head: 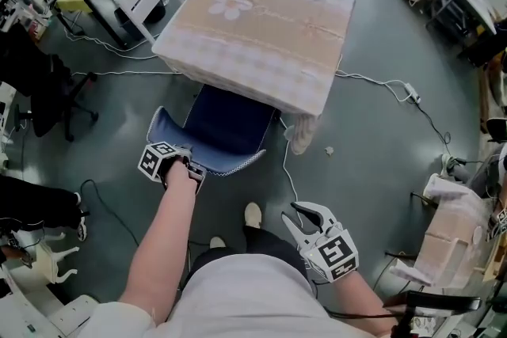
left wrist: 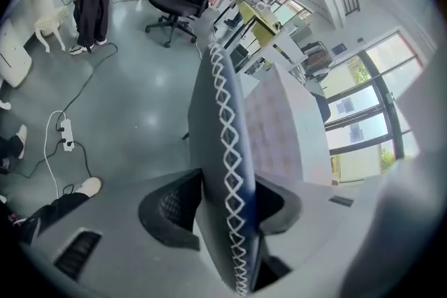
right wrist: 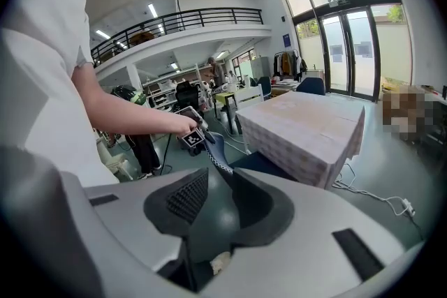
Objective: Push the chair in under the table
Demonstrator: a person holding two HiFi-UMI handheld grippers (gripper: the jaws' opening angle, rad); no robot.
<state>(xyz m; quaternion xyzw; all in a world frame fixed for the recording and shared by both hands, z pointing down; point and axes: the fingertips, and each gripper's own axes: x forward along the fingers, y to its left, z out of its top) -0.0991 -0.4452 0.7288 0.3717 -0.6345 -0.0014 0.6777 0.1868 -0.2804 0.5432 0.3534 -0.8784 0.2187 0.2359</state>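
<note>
Now the left gripper (head: 194,172), its 2 jaws spread loosely astride the back of the chair (head: 226,127), is nearer than the open, empty right gripper (head: 291,211), with the table (head: 261,28) straight ahead.

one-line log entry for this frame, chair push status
chair: seat partly under table | left gripper: fingers apart, chair back between | right gripper: open, empty
</note>
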